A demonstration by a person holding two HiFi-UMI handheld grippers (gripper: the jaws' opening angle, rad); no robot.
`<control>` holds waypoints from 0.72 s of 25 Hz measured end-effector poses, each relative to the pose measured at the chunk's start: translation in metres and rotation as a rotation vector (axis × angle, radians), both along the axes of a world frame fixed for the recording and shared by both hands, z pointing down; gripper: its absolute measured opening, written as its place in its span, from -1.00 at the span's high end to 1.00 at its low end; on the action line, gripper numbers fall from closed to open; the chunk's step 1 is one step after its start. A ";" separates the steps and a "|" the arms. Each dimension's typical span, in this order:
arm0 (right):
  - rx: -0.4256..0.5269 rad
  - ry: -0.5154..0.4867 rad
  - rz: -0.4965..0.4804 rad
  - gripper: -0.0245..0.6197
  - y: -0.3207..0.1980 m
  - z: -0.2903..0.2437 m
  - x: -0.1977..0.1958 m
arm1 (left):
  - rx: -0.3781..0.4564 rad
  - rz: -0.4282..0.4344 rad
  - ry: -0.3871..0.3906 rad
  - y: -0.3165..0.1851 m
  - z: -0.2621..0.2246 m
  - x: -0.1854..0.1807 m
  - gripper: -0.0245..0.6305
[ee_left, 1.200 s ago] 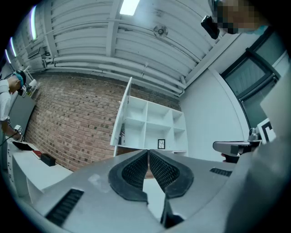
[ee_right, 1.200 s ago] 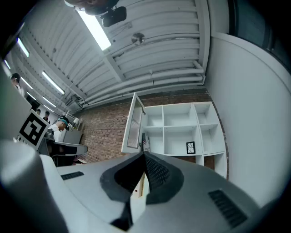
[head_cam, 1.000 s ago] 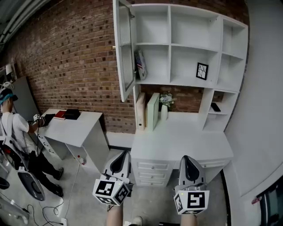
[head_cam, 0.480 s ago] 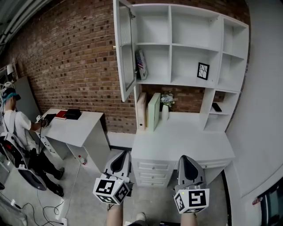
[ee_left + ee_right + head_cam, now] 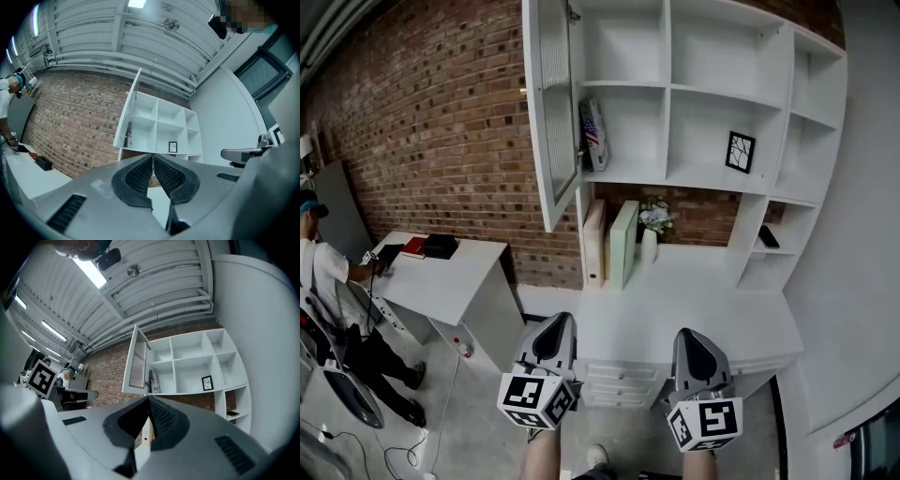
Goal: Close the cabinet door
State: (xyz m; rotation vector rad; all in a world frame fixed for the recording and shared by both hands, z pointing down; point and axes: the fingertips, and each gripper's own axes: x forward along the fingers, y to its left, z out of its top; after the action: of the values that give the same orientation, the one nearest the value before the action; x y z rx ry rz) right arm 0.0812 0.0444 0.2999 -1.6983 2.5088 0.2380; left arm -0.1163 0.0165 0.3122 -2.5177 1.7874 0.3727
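The white cabinet door (image 5: 550, 112) with a ribbed glass panel stands swung open to the left of the white shelf unit (image 5: 712, 94), its edge toward me. A small knob (image 5: 523, 91) shows on its outer face. Both grippers hang low, well below and in front of the door, touching nothing. My left gripper (image 5: 558, 322) is shut and empty, and my right gripper (image 5: 687, 335) is shut and empty too. In the left gripper view the door (image 5: 129, 117) rises above the closed left gripper (image 5: 153, 156). In the right gripper view the door (image 5: 137, 364) sits above the closed right gripper (image 5: 148, 399).
A white desk (image 5: 694, 305) with drawers stands under the shelves, carrying upright binders (image 5: 609, 242) and a flower vase (image 5: 650, 230). A framed picture (image 5: 740, 153) and a flag-patterned book (image 5: 593, 136) sit on shelves. A second white desk (image 5: 441, 272) and a person (image 5: 319, 272) are at left, by the brick wall.
The view has drawn closer to the cabinet, so door and shelves look larger and higher. Both grippers stay low and shut. The person at left has shifted slightly.
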 end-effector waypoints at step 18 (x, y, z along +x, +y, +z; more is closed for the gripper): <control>-0.025 0.036 -0.029 0.92 -0.180 0.016 -0.083 | 0.071 -0.059 0.033 -0.187 -0.006 -0.081 0.85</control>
State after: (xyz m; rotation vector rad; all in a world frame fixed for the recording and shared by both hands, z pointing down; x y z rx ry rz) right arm -0.0017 -0.1356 0.3158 -1.6809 2.5705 0.2380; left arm -0.1972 -0.1702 0.3062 -2.4191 1.8216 0.4691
